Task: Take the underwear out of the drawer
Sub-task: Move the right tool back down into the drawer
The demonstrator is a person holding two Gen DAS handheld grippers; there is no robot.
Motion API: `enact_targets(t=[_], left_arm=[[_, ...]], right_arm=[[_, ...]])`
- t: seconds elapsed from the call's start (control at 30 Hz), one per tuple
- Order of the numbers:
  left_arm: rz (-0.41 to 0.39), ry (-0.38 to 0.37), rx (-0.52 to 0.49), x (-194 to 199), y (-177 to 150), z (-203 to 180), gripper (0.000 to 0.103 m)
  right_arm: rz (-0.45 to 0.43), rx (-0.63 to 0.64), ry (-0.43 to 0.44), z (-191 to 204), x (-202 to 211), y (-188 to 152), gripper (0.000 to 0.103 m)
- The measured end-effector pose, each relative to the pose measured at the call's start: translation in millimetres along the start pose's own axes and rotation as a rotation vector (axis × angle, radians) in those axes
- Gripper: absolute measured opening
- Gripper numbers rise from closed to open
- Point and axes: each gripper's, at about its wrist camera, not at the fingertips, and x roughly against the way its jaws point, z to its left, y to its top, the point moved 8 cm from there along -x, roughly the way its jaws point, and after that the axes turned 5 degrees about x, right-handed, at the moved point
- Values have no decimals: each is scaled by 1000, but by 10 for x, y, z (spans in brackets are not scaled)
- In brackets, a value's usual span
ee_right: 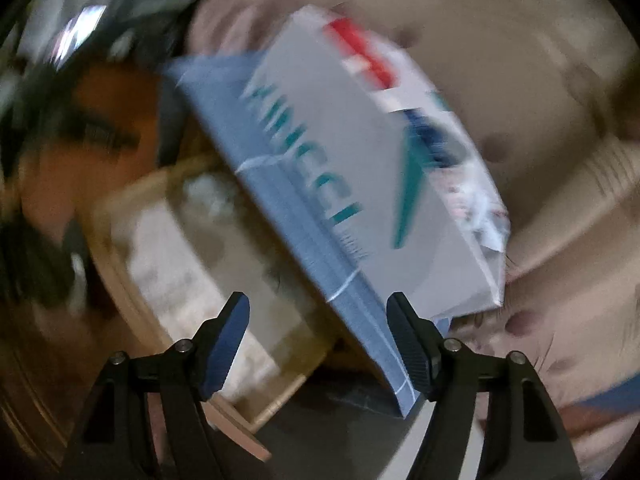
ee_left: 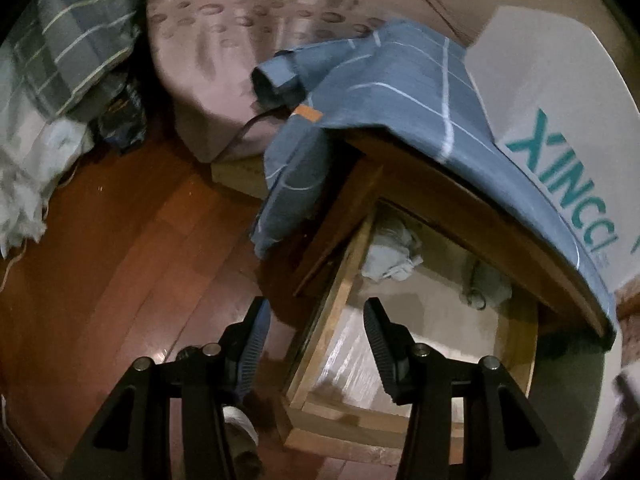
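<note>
A wooden drawer [ee_left: 320, 340] stands pulled open under a nightstand top. Crumpled light grey underwear [ee_left: 390, 256] lies at the drawer's back left; a second grey bundle [ee_left: 486, 286] lies at the back right. My left gripper [ee_left: 316, 310] is open and empty, hovering above the drawer's left wall. My right gripper [ee_right: 318, 304] is open and empty above the drawer [ee_right: 120, 240]; that view is motion-blurred, and the underwear cannot be made out there.
A blue striped cloth [ee_left: 400, 84] drapes over the nightstand top [ee_left: 460, 196]. A white box with teal lettering [ee_left: 560, 120] sits on it, also in the right wrist view [ee_right: 340, 152]. A pink bed [ee_left: 240, 40] is behind. Red wooden floor [ee_left: 120, 240] lies at left.
</note>
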Motion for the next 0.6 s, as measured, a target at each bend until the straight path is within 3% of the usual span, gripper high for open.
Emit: enact_targets(t=[0.17,0.27,0.6], left_arm=[[-10,-15,17,45,41,44,50],[-8,-22,24,55,43,56,50],[-8,-44,33,114,50,91,50]], right_arm=[[85,259,-33,286,-364,18,66],[129,473,-99,460,-605,-3,66],[212,1055,-86,1146,-1157,-213,66]])
